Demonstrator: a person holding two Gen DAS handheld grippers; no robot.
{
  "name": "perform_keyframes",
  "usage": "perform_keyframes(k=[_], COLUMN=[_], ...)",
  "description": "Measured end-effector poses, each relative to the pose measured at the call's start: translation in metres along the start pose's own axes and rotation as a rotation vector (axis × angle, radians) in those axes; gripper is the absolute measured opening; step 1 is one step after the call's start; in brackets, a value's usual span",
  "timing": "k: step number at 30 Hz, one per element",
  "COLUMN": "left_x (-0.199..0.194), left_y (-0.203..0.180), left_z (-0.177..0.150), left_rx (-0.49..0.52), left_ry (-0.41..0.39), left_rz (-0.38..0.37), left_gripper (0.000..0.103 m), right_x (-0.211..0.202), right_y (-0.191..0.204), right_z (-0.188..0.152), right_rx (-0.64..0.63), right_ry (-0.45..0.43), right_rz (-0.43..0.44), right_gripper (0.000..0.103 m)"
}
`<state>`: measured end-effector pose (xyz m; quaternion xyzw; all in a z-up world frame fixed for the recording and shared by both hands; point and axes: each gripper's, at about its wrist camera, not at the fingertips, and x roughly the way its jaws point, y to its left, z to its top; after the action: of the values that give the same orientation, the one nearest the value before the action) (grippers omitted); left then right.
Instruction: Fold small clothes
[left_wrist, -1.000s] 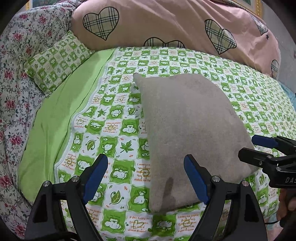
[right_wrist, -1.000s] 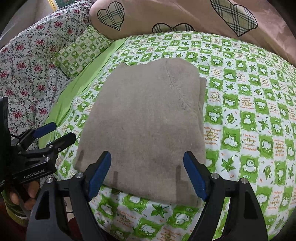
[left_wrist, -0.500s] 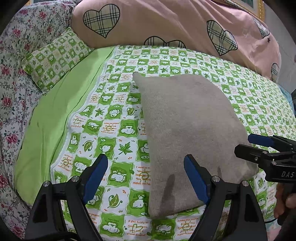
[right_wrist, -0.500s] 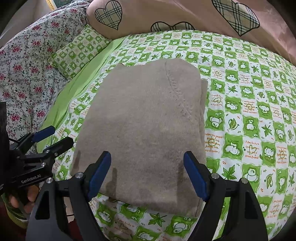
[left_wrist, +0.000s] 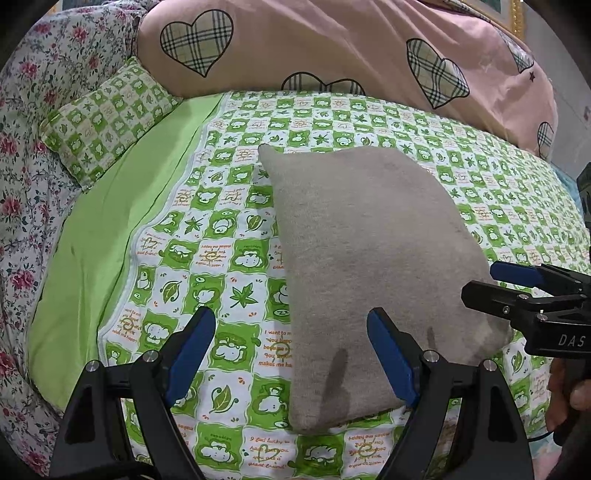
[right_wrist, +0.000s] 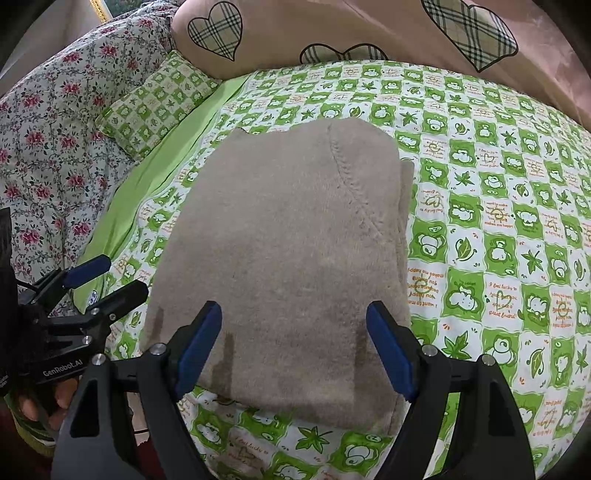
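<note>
Plainly, a folded grey-brown garment (left_wrist: 369, 266) lies flat on the bed's green-and-white checked sheet (left_wrist: 207, 258), its near edge toward both cameras; in the right wrist view a stitched seam runs slantwise down its far right part, and a second layer shows along its right edge; the left gripper (left_wrist: 291, 350) hovers above the near left part of the garment with its blue pads spread wide, one pad over the sheet and the other over the cloth, nothing pinched between them; the right gripper (right_wrist: 295, 347) hangs over the garment's near edge, its jaws likewise spread wide and empty, both pads above the cloth; each gripper shows at the side of the other's view, with a bit of a hand (right_wrist: 55, 398) behind the left one; a small checked pillow (left_wrist: 107, 118) sits at the far left on a plain green strip of sheet; beside it lies a floral quilt (left_wrist: 26, 166), and a pink duvet with plaid hearts (left_wrist: 332, 48) is heaped along the far side of the bed.
</note>
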<state>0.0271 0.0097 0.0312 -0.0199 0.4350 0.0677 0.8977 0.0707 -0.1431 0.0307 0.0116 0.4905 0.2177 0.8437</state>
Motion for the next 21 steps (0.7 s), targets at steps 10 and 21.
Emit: perform_keyframes(k=[10, 21], left_x=[0.0003, -0.0015], left_y=[0.0018, -0.0005], left_z=[0.0009, 0.0005], left_rx=[0.001, 0.003], left_ry=[0.004, 0.004], left_rz=[-0.006, -0.010], left_gripper=[0.084, 0.084], right_x=[-0.0036, -0.0059], right_y=[0.0031, 0.0057], right_z=[-0.0013, -0.0005], right_rx=[0.005, 0.009], right_ry=[-0.004, -0.008], right_rz=[0.002, 0.009], right_gripper=[0.081, 0.081])
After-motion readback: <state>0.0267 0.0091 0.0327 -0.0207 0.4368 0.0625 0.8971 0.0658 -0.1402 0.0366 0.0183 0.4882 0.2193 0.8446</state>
